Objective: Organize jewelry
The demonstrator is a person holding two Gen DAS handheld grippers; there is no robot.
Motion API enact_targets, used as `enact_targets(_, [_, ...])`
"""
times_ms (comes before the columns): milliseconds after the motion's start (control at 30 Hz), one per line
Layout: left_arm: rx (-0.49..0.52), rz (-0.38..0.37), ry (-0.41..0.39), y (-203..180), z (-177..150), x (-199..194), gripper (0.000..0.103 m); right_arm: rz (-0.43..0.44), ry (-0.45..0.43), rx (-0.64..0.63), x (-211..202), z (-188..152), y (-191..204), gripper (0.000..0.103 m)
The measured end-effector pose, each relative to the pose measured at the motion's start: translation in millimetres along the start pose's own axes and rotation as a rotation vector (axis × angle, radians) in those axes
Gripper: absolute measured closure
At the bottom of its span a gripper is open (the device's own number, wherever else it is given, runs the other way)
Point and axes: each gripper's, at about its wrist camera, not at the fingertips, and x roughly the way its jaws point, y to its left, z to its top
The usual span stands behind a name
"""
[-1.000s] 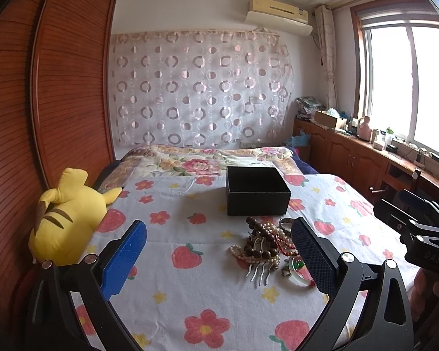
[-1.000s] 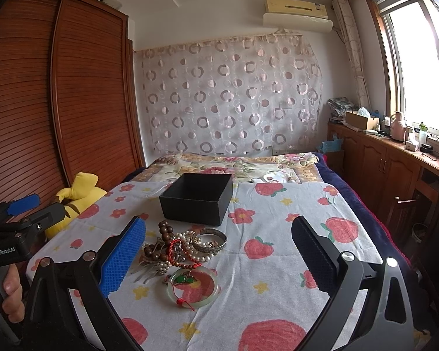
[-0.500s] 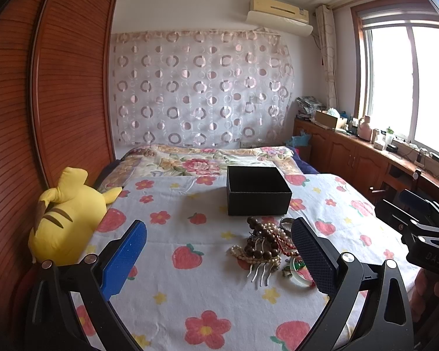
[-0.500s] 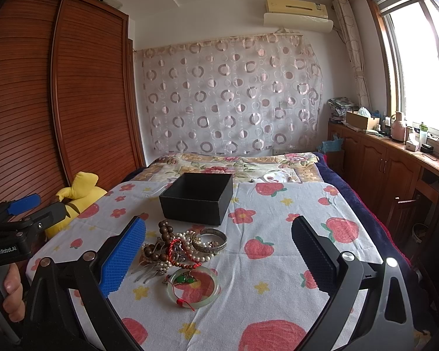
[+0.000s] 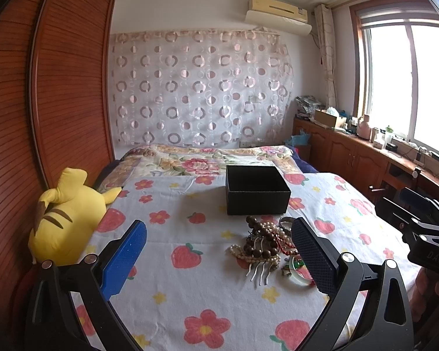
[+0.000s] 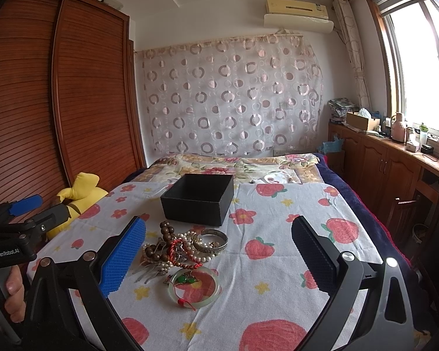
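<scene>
Compared with the two earlier pairs of frames, nothing has changed: both tools hover in the same pose and no item has moved. Judged from this, sorting has not begun.

The left tool point(image 5: 219, 259) and the right tool point(image 6: 218, 259) both stand wide, holding nothing.

The jewelry pile point(image 6: 180, 248) lies on the bed point(image 6: 278, 266), just beside the open black box point(image 6: 197, 200), at the box's 6 o'clock. In the right wrist view, the pile's long axis runs 12 to 6 o'clock; the hair comb point(image 5: 260, 270) points its teeth toward 6 o'clock.
</scene>
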Motion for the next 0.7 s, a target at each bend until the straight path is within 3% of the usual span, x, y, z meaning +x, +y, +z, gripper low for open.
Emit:
enact_targets(533, [0.0, -0.009, 0.036, -2.4, -6.9, 7.2, 0.008, 0.01, 0.021, -0.012, 2.0, -3.3, 6.2, 0.002])
enact_targets(700, [0.009, -0.054, 0.082, -2.6, -15.2, 24.3, 0.008, 0.014, 0.043, -0.027, 12.4, -12.5, 2.7, 0.002])
